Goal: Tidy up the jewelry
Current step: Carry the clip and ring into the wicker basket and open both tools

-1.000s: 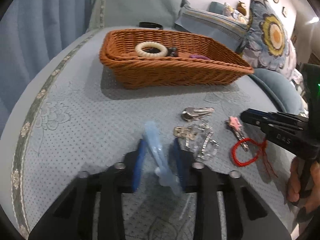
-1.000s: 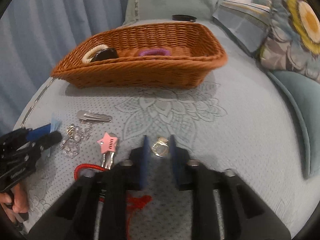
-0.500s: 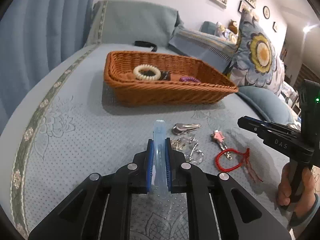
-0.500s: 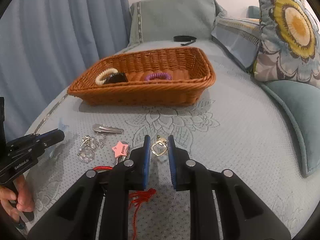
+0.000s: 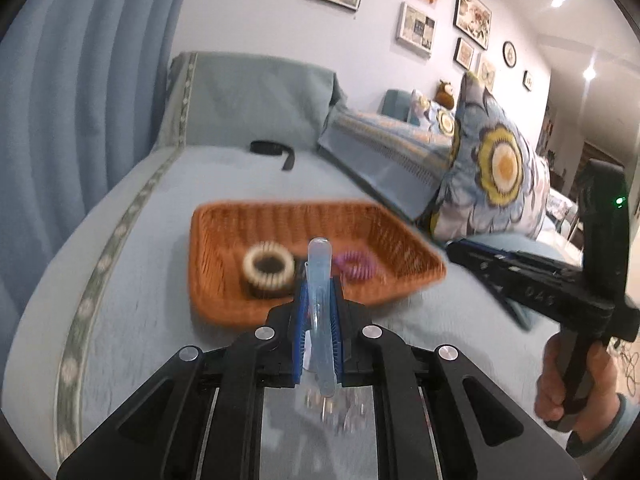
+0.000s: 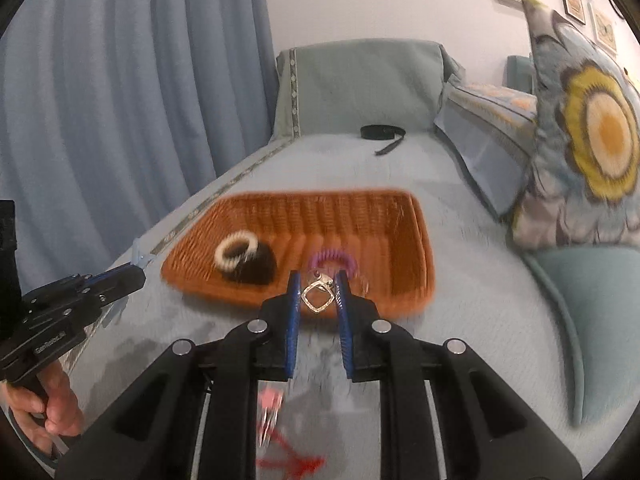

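My left gripper [image 5: 319, 286] is shut on a clear pale-blue hair clip [image 5: 320, 280] and holds it in the air just before the near rim of the wicker basket [image 5: 216, 300]. My right gripper [image 6: 318, 282] is shut on a silver square ring [image 6: 317, 299], also raised at the near rim of the basket [image 6: 420, 240]. The basket holds a cream beaded bracelet [image 5: 269, 265] on a dark item and a purple coil hair tie [image 5: 354, 266]. A pink star clip [image 6: 270, 400] and a red cord bracelet [image 6: 292, 460] lie on the bed below the right gripper.
The bed cover [image 5: 120, 280] is pale blue with a patterned border. A black strap [image 5: 276, 150] lies behind the basket. Flowered pillows [image 5: 492, 172] stand at the right. A curtain [image 6: 120, 100] hangs at the left. Blurred silver pieces [image 5: 336, 408] lie under the left gripper.
Both grippers have risen off the bed and moved forward toward the basket, each carrying its item. A second ago the left gripper was open around the clip; it has since shut on it.
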The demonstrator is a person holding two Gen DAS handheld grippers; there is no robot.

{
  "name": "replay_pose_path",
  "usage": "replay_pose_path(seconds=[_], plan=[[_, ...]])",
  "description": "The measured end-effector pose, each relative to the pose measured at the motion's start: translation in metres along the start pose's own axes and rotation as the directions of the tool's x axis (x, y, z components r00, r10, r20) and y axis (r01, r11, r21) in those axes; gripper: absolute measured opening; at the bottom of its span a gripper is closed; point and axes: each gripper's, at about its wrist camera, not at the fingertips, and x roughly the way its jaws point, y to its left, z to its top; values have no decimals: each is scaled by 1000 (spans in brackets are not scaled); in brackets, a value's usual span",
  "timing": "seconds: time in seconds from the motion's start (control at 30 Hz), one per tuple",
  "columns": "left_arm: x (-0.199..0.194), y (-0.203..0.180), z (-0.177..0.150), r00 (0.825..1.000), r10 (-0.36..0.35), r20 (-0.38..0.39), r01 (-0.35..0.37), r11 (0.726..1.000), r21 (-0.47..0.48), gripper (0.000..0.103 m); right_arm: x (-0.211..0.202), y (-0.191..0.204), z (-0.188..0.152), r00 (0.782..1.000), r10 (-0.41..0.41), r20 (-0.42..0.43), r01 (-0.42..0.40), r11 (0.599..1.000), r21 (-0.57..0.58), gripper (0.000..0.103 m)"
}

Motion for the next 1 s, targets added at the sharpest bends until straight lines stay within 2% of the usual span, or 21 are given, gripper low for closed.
replay_pose_path(seconds=[0.13,0.23,0.3,0.43,0.67,0.77,0.8,0.83,0.9,1.0], plan=[[35,10,18,1000,-28,-6,28,999,-46,9,38,-12,16,998,33,-54,-30,998,58,15],[62,16,22,997,-68,-35,65,993,-98,9,69,-19,17,994,20,-104,-13,997,73,15],[75,10,22,995,-88,-44,84,993,-86,9,85,-23,15,991,15,-132,-4,997,83,15],[93,-6,19,993,-93,-73,91,995,-38,9,100,-26,8,986,2,-167,14,995,94,15],[108,-9,14,989,-103,-108,100,994,-34,10,101,-33,5,984,24,-178,0,991,134,16],[101,-9,14,990,-105,-93,103,994,-27,17,96,-39,5,985,39,-169,-11,986,165,34],[98,-8,13,991,-105,-89,103,994,-25,17,92,-40,5,986,37,-161,-9,986,169,47],[93,-8,13,991,-108,-84,106,994,-26,17,87,-41,5,988,38,-147,-12,985,173,52],[81,-6,14,990,-120,-67,118,992,-38,23,78,-40,3,989,57,-136,-32,984,174,52],[60,-5,12,991,-127,-44,125,991,-44,23,62,-34,0,991,73,-117,-53,985,162,52]])
